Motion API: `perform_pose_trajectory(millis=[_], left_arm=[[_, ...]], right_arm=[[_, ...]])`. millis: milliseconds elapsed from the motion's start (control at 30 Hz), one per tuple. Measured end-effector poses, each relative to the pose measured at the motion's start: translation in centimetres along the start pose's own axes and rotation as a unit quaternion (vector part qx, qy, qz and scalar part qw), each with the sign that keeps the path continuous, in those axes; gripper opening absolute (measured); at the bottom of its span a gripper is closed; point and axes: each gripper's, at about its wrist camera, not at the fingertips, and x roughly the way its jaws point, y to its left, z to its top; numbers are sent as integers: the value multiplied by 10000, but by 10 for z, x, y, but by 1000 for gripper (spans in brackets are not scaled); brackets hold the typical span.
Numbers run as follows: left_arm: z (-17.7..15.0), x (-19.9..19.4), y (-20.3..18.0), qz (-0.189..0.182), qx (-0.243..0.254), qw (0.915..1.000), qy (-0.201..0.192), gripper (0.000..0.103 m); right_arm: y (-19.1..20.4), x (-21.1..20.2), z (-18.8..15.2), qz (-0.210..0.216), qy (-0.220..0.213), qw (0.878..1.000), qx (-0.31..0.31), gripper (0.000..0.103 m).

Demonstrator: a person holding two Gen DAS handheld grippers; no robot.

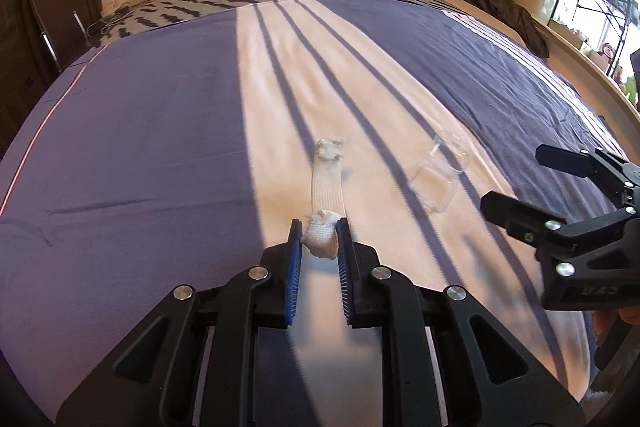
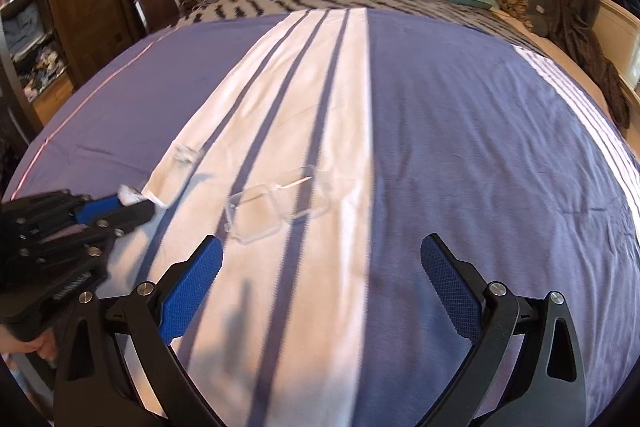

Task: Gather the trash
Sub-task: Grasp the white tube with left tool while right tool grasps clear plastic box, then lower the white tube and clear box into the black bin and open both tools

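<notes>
Pinching the near end of a white mesh strip (image 1: 326, 183), we have the left gripper (image 1: 319, 239) closed on its bunched tip at the lower centre of the left wrist view. The rest of the strip trails away up the frame across the bedspread (image 1: 160, 131), ending in a frayed tuft. In the right wrist view the same grip shows at the left edge, the left gripper (image 2: 136, 201) with white mesh caught between its blue pads.

The right gripper (image 2: 320, 267) stands wide open and holds nothing; its fingers frame the lower part of the right wrist view. Just above and between them, slightly left of centre, lies a clear plastic case (image 2: 278, 209), opened flat on the white stripe of the bedspread. In the left wrist view that plastic case (image 1: 438, 171) sits right of centre, with the right gripper (image 1: 508, 179) near it at the right edge.

We judge the step in hand to be the pickup of the strip, already gripped but mostly resting on the bed. Next, the left gripper needs to lift until the trailing end clears the fabric. The right one should advance to straddle the case. It is thin and glossy, so we expect a grip across one hinged half to hold better than one across the flat faces. No bin shows in either view.
</notes>
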Motion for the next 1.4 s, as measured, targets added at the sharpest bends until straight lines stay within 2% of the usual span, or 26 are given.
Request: perform_pose_trajectory(millis=[233, 467, 500, 567, 633, 833, 1000, 1133, 1400], left_arm=[[0, -13, 21, 56, -130, 9999, -72, 16], [2, -14, 26, 11, -174, 9998, -94, 16], [3, -13, 26, 10, -178, 9998, -83, 16], [1, -11, 26, 4, -187, 9998, -57, 16], [1, -11, 27, 11, -191, 9998, -37, 16], [0, -18, 23, 1, -187, 9998, -59, 16], [-1, -36, 13, 21, -144, 9998, -120, 16], [-1, -67, 0, -10, -116, 9994, -319, 16], [-9, -136, -31, -82, 10, 9970, -768, 16]], right_arm=[[23, 36, 10, -203, 385, 9984, -360, 99], [24, 54, 20, -158, 471, 9982, -321, 99], [23, 56, 21, -125, 470, 9983, -309, 98], [22, 57, 23, -31, 444, 9986, -272, 89], [23, 55, 23, -13, 382, 9989, -265, 76], [25, 50, 23, -12, 312, 9989, -357, 74], [21, 27, 19, 97, 167, 9994, -284, 74], [17, -1, 17, 99, 14, 9996, -274, 74], [11, -91, 3, -2, -537, 9982, -272, 74]])
